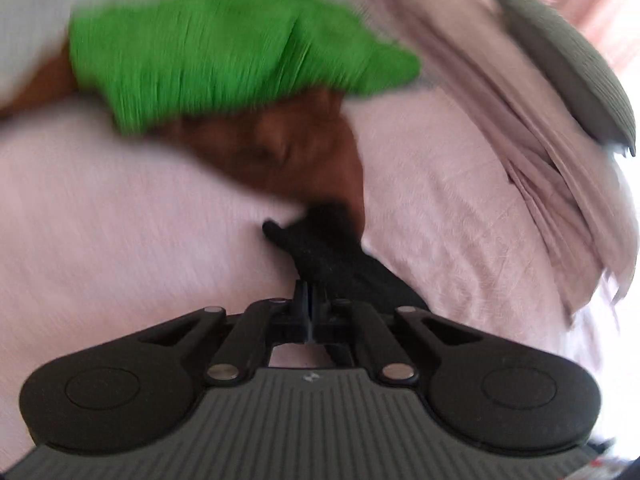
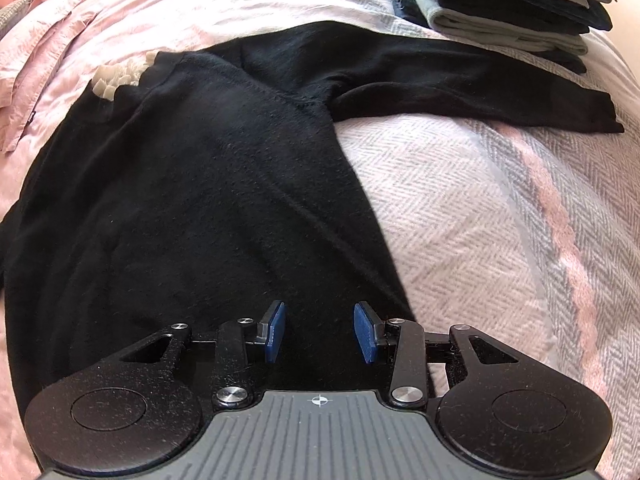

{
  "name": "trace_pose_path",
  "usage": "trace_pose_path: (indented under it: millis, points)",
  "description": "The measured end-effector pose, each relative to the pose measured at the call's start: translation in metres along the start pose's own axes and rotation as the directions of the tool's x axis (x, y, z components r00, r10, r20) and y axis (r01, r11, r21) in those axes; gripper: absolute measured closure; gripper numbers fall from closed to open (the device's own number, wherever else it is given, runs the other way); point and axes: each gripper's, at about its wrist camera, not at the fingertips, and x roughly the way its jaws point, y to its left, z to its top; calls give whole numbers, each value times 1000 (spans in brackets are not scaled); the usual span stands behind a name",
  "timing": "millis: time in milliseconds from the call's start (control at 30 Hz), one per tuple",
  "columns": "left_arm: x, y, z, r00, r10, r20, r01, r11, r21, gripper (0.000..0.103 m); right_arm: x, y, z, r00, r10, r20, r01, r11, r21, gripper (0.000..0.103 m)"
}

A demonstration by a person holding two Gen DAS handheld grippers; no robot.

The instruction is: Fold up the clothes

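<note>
A black sweater (image 2: 192,200) is seen ahead of the blue pads (image 2: 276,332). To its right, a blanket (image 2: 500,208) is woven in white, grey and pink herringbone stripes. Ahead of the other tool, green cloth (image 1: 224,60) and brown cloth (image 1: 288,152) are laid on pale pink bedding (image 1: 100,220).

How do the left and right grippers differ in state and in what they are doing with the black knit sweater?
The left gripper is shut on a bit of the black knit sweater; the right gripper is open, its blue pads apart and holding nothing. The left wrist view is motion-blurred, the right wrist view sharp. Both are black two-finger grippers over the pink-covered bed.
</note>
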Motion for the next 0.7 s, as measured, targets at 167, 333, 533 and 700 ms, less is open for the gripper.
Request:
trace_pose_path:
  millis: [167,333,533,700]
  points:
    - [17,-10,-22,985,174,-1,-169,960,223,95,1,-35,-2,999,30,16,-31,996,78,67]
    - [-17,-34,-30,971,236,31,-238,948,212,83,-13,-113,10,984,87,155,-125,958,257,66]
    - [-90,-61,-79,992,116,-57,-101,970,220,73,-4,-261,34,923,57,381,-281,775,566,60]
    - [-150,-98,-165,989,36,-143,-5,977,211,68,42,-360,62,884,84,459,-406,624,668,60]
